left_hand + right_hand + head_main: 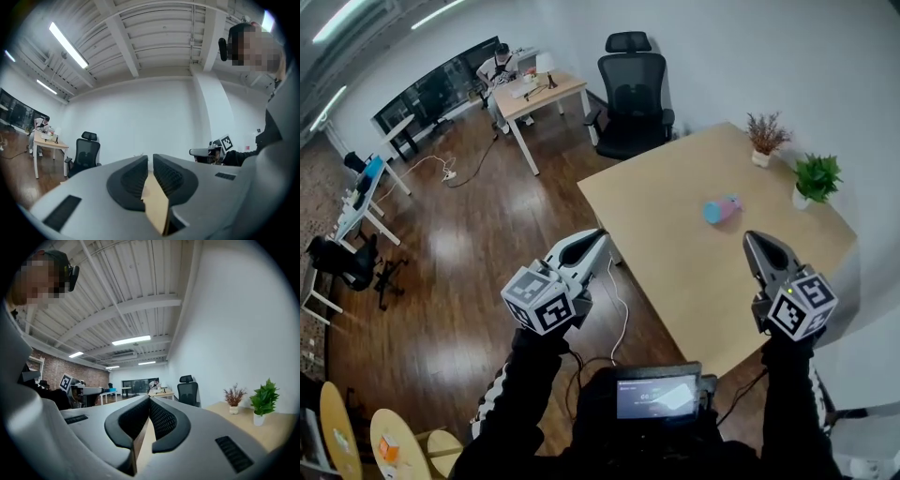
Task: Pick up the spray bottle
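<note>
Wooden table (675, 225): one spray bottle (722, 209), two plants (766, 138) (815, 180); left fingers (129, 180) ajar, right fingers (164, 420) closed.

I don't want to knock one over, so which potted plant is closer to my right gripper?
The green leafy plant; the brown dried plant stands farther from the right gripper.

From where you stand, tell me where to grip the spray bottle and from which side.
Grip the spray bottle across the middle of its round body. It lies on its side on the table, blue end left, pink end right, so coming from the near edge with the right gripper should probably set the jaws across it. Open those shut jaws first.
</note>
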A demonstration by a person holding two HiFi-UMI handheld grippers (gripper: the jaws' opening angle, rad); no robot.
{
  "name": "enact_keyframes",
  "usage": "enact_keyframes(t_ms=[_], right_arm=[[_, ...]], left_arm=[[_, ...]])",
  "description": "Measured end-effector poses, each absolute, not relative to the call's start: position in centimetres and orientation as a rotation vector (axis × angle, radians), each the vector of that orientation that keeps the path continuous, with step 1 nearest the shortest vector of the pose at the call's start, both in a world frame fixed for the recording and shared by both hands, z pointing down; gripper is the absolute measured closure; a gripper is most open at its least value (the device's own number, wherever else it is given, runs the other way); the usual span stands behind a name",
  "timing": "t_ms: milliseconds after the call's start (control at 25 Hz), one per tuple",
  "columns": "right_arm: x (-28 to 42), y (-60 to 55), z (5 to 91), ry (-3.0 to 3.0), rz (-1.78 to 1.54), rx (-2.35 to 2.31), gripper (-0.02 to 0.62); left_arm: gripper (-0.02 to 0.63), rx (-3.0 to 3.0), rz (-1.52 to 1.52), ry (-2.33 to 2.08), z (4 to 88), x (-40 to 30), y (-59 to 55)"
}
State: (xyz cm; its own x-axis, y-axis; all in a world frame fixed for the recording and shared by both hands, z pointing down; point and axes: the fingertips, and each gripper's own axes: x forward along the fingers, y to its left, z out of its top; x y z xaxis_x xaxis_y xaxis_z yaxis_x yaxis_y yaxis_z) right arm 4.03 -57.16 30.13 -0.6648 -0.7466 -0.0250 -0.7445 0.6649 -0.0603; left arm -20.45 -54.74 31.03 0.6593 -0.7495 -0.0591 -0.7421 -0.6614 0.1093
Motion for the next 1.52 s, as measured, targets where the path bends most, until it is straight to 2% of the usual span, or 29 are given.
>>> enact_keyframes(t_ms=[200, 480, 640, 760, 880, 1040, 1240, 1440, 1520], right_arm=[[1.3, -64.4, 31.0, 2.819, -0.180, -1.282, 0.588], [-8.5, -76.1, 34.3, 2.761, -0.208, -1.465, 0.588], [-15.0, -84.5, 36.4, 2.652, -0.225, -1.636, 0.588], [-19.8, -90.0, 36.4, 2.569, -0.233, -1.817, 0.588], [-22.8, -93.9, 35.6, 2.508, -0.226, -1.923, 0.588], [-23.7, -99.0, 35.5, 2.448, -0.258, -2.015, 0.588], [-22.0, -105.7, 36.3, 2.373, -0.296, -2.125, 0.588], [-15.8, -113.2, 38.6, 2.327, -0.378, -2.196, 0.588], [-11.9, -116.4, 39.4, 2.332, -0.418, -2.190, 0.552]], left_arm=[[0.555, 2.769, -0.116, -1.278, 30.9, -24.4, -61.5], [0.554, 2.866, -0.070, -1.169, 34.0, -35.2, -75.5], [0.555, 2.911, -0.169, -0.996, 36.0, -43.6, -86.7], [0.555, 2.929, -0.117, -0.893, 35.9, -49.9, -94.7], [0.557, 2.939, -0.073, -0.856, 36.3, -53.3, -100.6], [0.560, 2.967, -0.055, -0.792, 35.5, -54.1, -106.5], [0.560, 2.991, -0.090, -0.624, 35.1, -51.3, -113.9], [0.561, 3.003, -0.050, -0.476, 35.7, -44.0, -123.1], [0.561, 2.999, 0.020, -0.402, 36.3, -39.0, -126.3]])
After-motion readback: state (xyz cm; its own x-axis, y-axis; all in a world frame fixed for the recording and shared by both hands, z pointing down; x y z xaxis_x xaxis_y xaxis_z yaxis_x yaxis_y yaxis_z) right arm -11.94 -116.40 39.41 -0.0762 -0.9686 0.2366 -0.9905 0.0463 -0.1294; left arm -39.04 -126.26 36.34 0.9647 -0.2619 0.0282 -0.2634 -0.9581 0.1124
